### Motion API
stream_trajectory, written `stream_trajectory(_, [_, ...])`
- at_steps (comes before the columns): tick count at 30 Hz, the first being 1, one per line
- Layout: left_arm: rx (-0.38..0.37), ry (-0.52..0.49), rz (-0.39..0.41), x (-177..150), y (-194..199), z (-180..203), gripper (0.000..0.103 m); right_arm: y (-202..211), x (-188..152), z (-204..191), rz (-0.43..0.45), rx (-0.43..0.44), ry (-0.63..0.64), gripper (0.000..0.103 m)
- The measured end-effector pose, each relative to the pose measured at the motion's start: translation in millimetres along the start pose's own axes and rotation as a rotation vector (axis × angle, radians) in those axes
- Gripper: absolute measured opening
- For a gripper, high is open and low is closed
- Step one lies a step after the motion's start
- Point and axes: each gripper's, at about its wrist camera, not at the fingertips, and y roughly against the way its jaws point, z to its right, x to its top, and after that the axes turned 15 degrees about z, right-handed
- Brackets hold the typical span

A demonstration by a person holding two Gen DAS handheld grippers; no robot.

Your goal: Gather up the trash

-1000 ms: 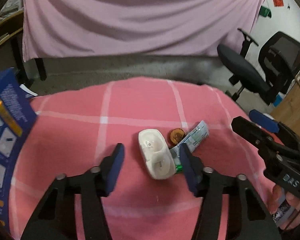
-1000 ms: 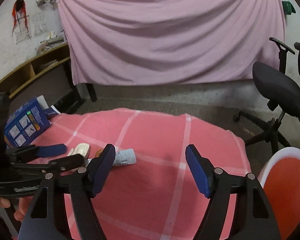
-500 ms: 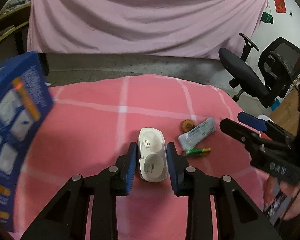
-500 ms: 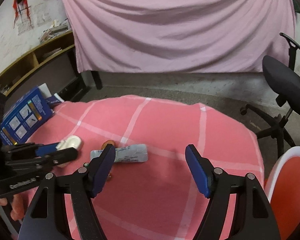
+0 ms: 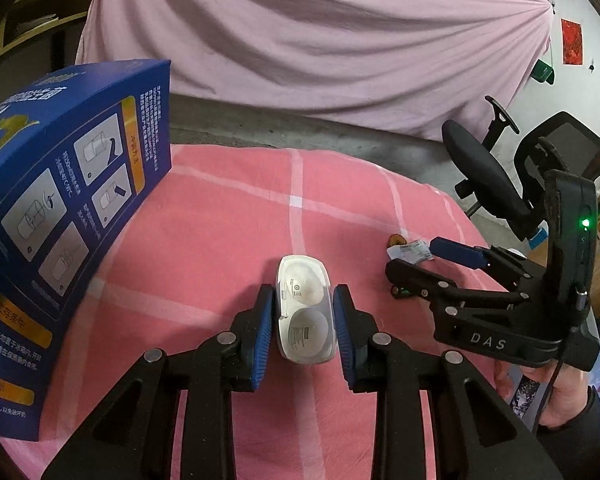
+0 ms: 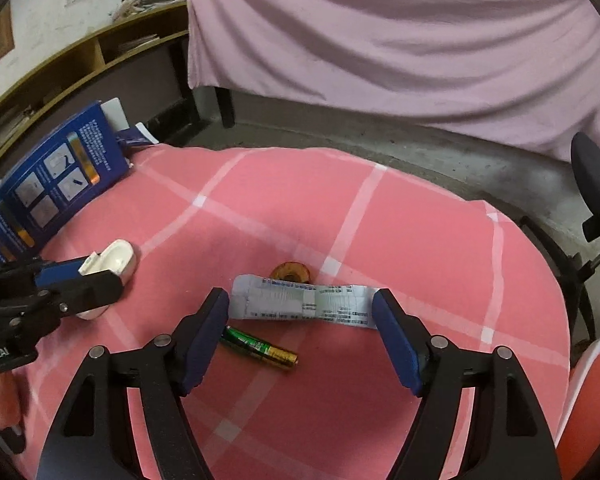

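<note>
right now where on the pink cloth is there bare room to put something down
Free: the far half of the cloth, beyond the wrapper, and the near right corner toward the red bin. Crowded: the middle, where wrapper, brown disc and battery lie close together, and the left by the blue box.

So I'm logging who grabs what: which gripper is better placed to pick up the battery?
Right. The right gripper hangs open just over the battery, while the left gripper is shut on the white plastic case.

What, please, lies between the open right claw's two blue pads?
In the right wrist view, the right claw brackets a flattened silver printed wrapper and a green-and-gold battery.
</note>
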Motion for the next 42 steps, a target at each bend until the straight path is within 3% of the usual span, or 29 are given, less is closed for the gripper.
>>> stream_trajectory(5, [0.0,0.0,0.001,0,1,0,0.026,0,-3,4,-0.006,-0.019,-0.006,0.07])
stream_trajectory(10, [0.019,-0.042,0.0,0,1,5,0.026,9,-4,5,0.027,-0.024,-0.012,0.06])
stream_trajectory(12, [0.017,-0.057,-0.005,-2,0,10,0.031,12,-5,6,0.039,-0.028,-0.021,0.059])
stream_trajectory(16, [-0.006,-0.101,-0.015,-5,-2,18,0.047,22,-8,12,0.061,-0.041,-0.052,0.043])
stream_trajectory(18, [0.009,-0.129,-0.021,-7,-4,22,0.047,22,-10,15,0.055,-0.035,-0.068,0.042])
stream_trajectory(22, [0.031,-0.154,-0.024,-10,-6,26,0.044,21,-11,22,0.044,-0.033,-0.102,0.04])
stream_trajectory(25, [0.068,-0.137,-0.018,-10,-6,22,0.026,20,-9,23,0.037,-0.036,-0.116,0.041])
stream_trajectory(28, [0.056,-0.094,-0.017,-8,-6,15,0.024,18,-6,28,0.039,-0.054,-0.156,0.049])
stream_trajectory(32, [0.065,-0.111,-0.016,-8,-6,19,0.025,11,2,41,0.062,-0.053,-0.275,0.054])
stream_trajectory(39, [0.06,-0.1,-0.016,-8,-4,19,0.024,1,-1,28,0.001,-0.128,-0.151,0.054])
stream_trajectory(42, [0.055,-0.096,-0.017,-8,-4,18,0.024,4,-6,27,-0.021,-0.139,-0.092,0.043])
